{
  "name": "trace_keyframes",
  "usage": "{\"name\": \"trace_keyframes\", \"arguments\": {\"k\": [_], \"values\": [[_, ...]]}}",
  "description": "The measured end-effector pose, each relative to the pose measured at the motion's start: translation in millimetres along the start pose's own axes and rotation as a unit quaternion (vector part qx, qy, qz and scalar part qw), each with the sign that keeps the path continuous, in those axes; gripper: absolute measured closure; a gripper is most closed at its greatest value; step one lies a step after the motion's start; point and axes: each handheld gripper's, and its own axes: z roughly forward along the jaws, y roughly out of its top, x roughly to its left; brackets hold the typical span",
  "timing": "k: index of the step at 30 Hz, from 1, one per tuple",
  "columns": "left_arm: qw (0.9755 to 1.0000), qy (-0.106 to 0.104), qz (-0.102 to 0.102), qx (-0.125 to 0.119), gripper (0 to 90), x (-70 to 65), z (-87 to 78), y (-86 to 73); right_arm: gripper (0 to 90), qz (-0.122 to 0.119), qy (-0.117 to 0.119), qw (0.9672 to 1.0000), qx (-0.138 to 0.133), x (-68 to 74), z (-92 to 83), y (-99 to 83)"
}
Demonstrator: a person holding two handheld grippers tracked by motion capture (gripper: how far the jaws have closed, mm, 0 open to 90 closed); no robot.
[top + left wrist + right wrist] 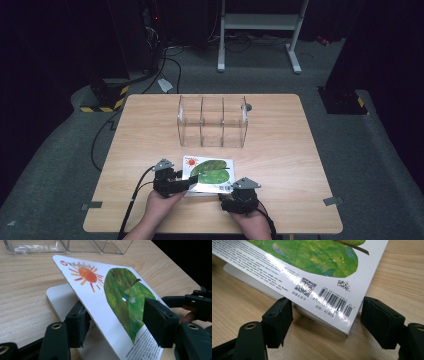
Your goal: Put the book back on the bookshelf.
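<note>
We see the left gripper [117, 320] grasping the lifted cover [105, 292] of the picture book [312, 270], its inner pages hidden, while the right gripper [327, 322] stands released around the corner.

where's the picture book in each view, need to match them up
High view: picture book lies low centre on the table, nearer than the clear organizer.
Left gripper view: its lifted cover runs diagonally across the middle.
Right gripper view: its barcode corner sits centre.
Shared landmark: the green leaf.
</note>
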Motion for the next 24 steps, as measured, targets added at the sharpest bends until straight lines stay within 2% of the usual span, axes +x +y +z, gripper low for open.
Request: {"name": "trace_keyframes", "arguments": {"k": [2,3,4,7,9,12,15,17,19,20,22,24], "values": [[1.0,0.002,0.004,0.001,43.0,0.9,0.0,0.4,25.5,-0.003,-0.001,1.0,-0.001,-0.1,0.1,0.1],[0.9999,0.008,0.013,0.005,43.0,1.7,0.1,0.2,25.5,0.0,-0.001,1.0,0.001,0.5,0.0,0.1],[0.9999,0.01,0.007,0.006,45.4,0.9,0.9,-0.4,25.5,0.0,-0.002,1.0,0.001,0.5,0.0,0.1],[0.9998,0.011,0.016,0.007,48.6,1.8,1.2,-0.6,25.4,-0.005,-0.004,1.0,0.003,1.3,0.1,0.2],[0.9997,0.009,0.024,0.004,53.2,2.1,-0.1,-0.4,25.4,-0.006,-0.001,1.0,0.004,0.8,-0.5,-0.1],[0.9989,0.014,0.044,0.005,55.0,1.9,-0.8,-1.7,25.2,-0.009,0.004,0.9999,0.007,0.1,-1.7,-0.4],[0.9984,0.016,0.054,0.005,57.5,1.6,-1.1,-2.4,24.5,-0.013,0.005,0.9999,0.007,1.1,-2.4,-1.3],[0.9972,0.024,0.07,0.007,57.7,1.3,0.1,-5.0,26.1,-0.01,0.011,0.9999,0.0,0.0,-4.6,-2.2],[0.997,0.026,0.073,0.006,57.9,0.9,0.1,-6.0,26.4,-0.01,0.014,0.9998,0.002,-1.0,-5.0,-2.7],[0.9963,0.029,0.081,0.005,58.1,0.4,0.3,-7.3,28.0,-0.001,0.024,0.9997,-0.004,-3.2,-7.1,-3.6],[0.995,0.033,0.095,0.002,58.2,-0.5,0.7,-9.9,28.5,-0.004,0.024,0.9997,-0.008,-4.2,-7.1,-3.6],[0.992,0.045,0.118,-0.008,58.4,-3.3,0.9,-13.9,29.0,-0.004,0.022,0.9997,-0.009,-2.8,-7.9,-4.0]]}}
